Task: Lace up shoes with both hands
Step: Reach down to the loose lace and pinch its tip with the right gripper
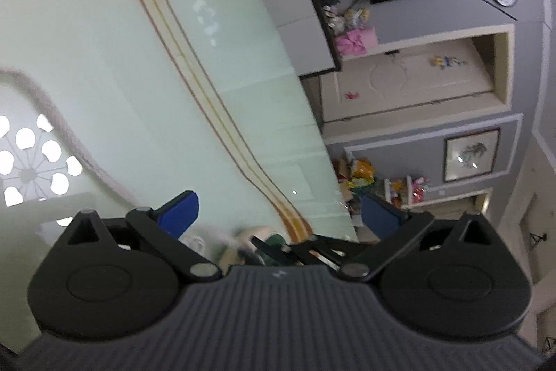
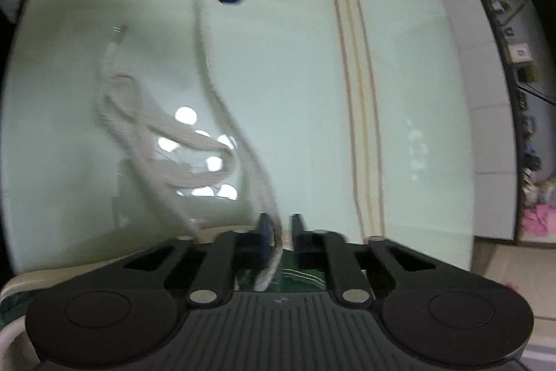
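The worktop point(image 2: 417, 93) is a glossy pale-green slab with thin gold and brown stripes point(image 2: 358, 113) running along it. A white lace point(image 2: 139, 134) lies on it in loose loops, beside mirrored ceiling lights.

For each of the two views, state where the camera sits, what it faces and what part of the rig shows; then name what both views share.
Left wrist view: on the left tongs, facing the glass table and wall shelves; its blue pads spread wide.
Right wrist view: on the right tongs, facing the table; narrow gap around the white shoelace; the other tongs' pad shows above.
Shared: table, lace, gold stripes.
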A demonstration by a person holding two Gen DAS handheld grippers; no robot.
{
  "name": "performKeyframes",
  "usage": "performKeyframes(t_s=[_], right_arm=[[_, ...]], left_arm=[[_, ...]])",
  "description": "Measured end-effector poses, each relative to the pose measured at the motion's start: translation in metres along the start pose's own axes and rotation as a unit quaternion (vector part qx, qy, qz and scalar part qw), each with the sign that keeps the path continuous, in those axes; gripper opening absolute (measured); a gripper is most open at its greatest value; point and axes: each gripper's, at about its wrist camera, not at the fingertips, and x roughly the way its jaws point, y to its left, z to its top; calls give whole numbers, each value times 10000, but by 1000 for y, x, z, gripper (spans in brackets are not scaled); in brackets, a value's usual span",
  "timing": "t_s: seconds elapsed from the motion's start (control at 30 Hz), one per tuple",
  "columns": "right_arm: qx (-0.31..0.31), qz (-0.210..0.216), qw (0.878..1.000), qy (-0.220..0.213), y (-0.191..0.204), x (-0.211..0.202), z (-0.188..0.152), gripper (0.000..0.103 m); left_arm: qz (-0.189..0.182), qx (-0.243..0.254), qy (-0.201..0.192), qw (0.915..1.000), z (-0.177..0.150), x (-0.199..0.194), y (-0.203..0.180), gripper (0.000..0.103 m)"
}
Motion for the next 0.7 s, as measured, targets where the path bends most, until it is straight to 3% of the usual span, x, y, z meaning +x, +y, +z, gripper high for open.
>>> performKeyframes(t_s=[0.13, 0.3, 0.33, 0.37, 0.43, 0.47, 0.5, 0.6, 0.7], right_arm=[[1067, -881, 9857, -957, -16, -28, -19, 0], [2113, -1671, 9432, -1942, -35, -78, -47, 0], [2113, -1680, 9422, -1984, -39, -86, -49, 0], [1955, -1526, 9486, -1967, -41, -93, -54, 2], [1732, -1381, 9574, -1854, -41, -93, -57, 25], [1506, -1297, 9647, -1726, -38, -91, -57, 30], [1129, -1144, 9761, -1465, -32, -82, -55, 32], [786, -682, 9885, -1100, -25, -55, -41, 32], [749, 23, 9933, -879, -26, -26, -26, 31]], left_arm=[[-80, -46, -29, 10000, 0, 1, -3, 103], [-451, -250, 220, 9984, -5, 14, -6, 103], [-519, -276, 283, 9979, -6, 16, -7, 103], [-586, -319, 345, 9972, -9, 18, -8, 103], [-663, -362, 416, 9963, -13, 22, -11, 103], [-652, -344, 386, 9965, -12, 23, -12, 103], [-630, -318, 326, 9970, -12, 21, -12, 103], [-534, -308, 203, 9979, -10, 19, -10, 103], [-480, -365, 206, 9980, -9, 19, -6, 103]])
